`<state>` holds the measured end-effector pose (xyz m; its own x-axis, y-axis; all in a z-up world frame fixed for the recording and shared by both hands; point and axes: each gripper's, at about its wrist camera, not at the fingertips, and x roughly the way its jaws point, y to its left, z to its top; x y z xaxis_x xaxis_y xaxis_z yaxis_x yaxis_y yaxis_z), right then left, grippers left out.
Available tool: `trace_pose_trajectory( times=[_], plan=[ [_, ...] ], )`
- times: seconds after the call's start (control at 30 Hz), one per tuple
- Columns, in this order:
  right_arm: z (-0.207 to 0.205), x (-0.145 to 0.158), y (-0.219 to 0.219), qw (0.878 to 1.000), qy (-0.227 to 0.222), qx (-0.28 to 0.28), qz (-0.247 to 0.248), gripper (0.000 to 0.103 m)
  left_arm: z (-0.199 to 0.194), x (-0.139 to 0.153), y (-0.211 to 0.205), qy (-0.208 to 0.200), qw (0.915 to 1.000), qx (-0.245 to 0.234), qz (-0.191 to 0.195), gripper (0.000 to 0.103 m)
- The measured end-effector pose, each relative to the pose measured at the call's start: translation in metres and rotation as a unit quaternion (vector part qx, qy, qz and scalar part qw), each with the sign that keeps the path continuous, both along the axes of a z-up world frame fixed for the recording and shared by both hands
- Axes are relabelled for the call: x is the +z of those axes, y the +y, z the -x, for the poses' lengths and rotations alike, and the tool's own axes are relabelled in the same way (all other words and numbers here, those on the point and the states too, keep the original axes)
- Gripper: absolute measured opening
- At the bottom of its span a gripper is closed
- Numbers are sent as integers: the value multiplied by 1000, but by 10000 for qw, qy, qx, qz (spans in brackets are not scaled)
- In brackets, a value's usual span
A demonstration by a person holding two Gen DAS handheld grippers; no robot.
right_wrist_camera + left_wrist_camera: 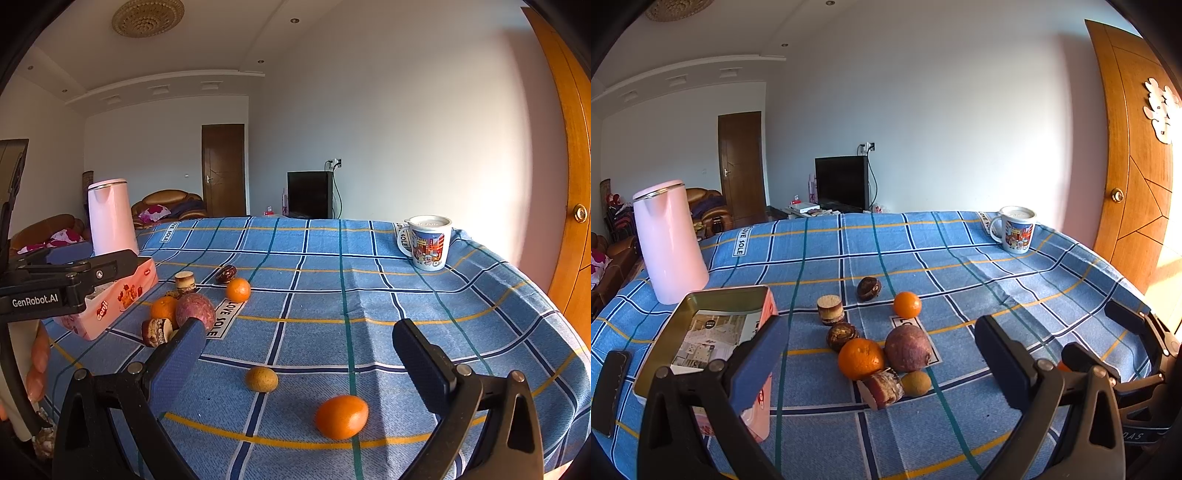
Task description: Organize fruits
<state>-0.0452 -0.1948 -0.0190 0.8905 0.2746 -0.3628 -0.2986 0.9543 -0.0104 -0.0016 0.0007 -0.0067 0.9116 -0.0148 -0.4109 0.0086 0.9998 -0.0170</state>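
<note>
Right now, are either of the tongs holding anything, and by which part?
Nothing is held. The left tongs and right tongs are both open, with fruit lying loose on the tablecloth.

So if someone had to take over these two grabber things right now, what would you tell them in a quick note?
Left gripper: open, holding nothing, aimed at the fruit pile.
Right gripper: open, holding nothing, with a loose orange on the cloth just ahead between its fingers.
Open tin box sits left of the pile; only a printed paper shows inside, no fruit.
Pile beside it: two oranges, purple round fruit, several dark brown pieces. A small brown kiwi-like fruit lies near the loose orange.
Done: nothing visibly sorted yet.
Left: probably every fruit; the nearest orange looks the easiest start.
</note>
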Motion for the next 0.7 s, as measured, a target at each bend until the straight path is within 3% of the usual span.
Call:
trace_pose_trajectory(
  times=[0.5,0.7],
  plan=[
    [0,-3,-3,10000,16,-19,-11,102,-1,-5,-2,62,10000,-8,32,103],
    [2,-13,-24,9996,-38,-293,32,102,-8,-16,-16,215,9996,-178,-10,103]
  ],
)
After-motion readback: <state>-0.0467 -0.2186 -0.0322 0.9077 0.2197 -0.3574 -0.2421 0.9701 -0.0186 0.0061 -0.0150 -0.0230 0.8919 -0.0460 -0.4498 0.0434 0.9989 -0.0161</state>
